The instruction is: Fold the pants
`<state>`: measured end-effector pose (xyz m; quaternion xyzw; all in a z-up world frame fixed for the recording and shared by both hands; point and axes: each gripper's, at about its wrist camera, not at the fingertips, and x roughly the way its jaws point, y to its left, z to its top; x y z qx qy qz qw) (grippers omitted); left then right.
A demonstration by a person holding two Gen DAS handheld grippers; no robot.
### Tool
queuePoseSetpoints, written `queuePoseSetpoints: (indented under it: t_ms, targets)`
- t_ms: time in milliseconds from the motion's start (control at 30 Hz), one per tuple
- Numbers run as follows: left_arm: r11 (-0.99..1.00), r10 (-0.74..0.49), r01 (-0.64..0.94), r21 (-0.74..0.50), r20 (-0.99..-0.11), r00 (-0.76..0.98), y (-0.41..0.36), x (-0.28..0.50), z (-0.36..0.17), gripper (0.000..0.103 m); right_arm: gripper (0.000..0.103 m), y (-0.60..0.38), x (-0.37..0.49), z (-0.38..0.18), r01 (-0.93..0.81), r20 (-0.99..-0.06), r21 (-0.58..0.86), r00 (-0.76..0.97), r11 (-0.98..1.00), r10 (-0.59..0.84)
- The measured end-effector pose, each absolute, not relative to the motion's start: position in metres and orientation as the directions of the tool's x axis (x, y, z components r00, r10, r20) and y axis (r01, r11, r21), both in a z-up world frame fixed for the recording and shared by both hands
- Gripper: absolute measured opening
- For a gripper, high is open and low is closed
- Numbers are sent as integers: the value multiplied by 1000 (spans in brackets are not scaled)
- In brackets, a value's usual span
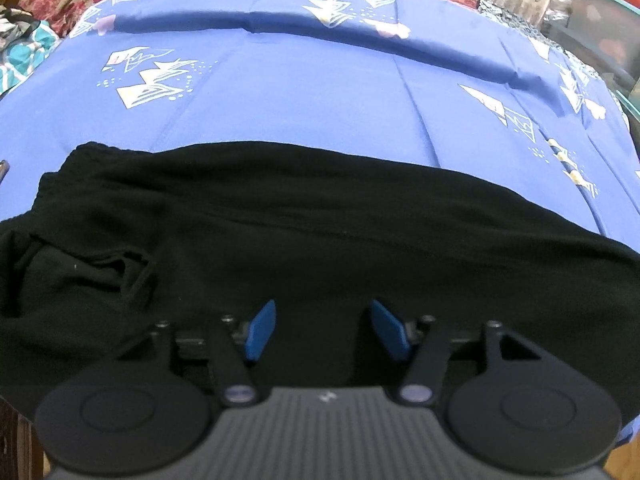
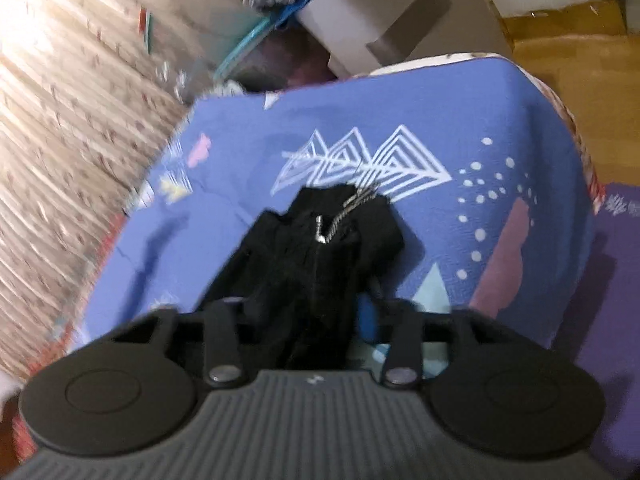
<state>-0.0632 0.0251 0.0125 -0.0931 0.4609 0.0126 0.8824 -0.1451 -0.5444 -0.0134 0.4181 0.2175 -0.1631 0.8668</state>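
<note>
pants (image 1: 304, 220) lie flat across the blue bed sheet (image 1: 280, 92). left tongs (image 1: 322, 330) hang open over them, holding nothing. right tongs (image 2: 316, 320) are pinched on a bunched end, so pulling now could drag everything crooked, or that thin grip slips.

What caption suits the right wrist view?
Right hand-held gripper shut on bunched black pants above the blue patterned sheet.
</note>
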Motion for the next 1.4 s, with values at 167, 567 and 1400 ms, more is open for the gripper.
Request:
queuePoseSetpoints:
  t_ms: [167,567,1400]
  targets:
    - [991,-24,-91,-93,-817,575,20,-60,8,55,10,-519,-146,13,417,-471,586,873,695,-126]
    - [980,-79,-104,-171,-807,585,33,-62,9,57,10,-395,-126,56,27,-413,270,906,962,90]
    - [809,-582,344,-477,-729,360,-158,-3,50,96,41,-340,-122,16,-277,-588,60,766,959,258]
